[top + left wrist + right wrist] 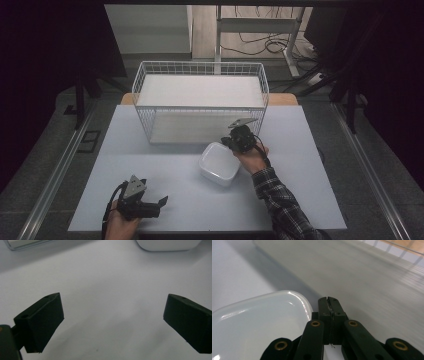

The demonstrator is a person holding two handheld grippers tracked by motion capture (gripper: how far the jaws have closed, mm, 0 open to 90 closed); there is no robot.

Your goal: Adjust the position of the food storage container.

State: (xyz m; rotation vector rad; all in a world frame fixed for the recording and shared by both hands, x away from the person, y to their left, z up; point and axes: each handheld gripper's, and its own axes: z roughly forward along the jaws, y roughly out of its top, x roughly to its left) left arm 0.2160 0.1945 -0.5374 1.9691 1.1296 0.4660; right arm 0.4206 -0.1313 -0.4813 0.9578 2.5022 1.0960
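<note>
While I hold right gripper (329,299) clenched empty beside white bowl (219,163) mid-table, bump may shove bowl into wire basket (145,100). Left gripper (112,315) released, near front edge.

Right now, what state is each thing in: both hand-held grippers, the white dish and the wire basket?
Left hand-held gripper: open, nothing between its jaws, over bare table.
Right hand-held gripper: shut, jaws together at the dish's rim; whether it pinches the rim I cannot tell.
White dish: upright, empty, on the table.
Wire basket: upright, behind the dish.
</note>
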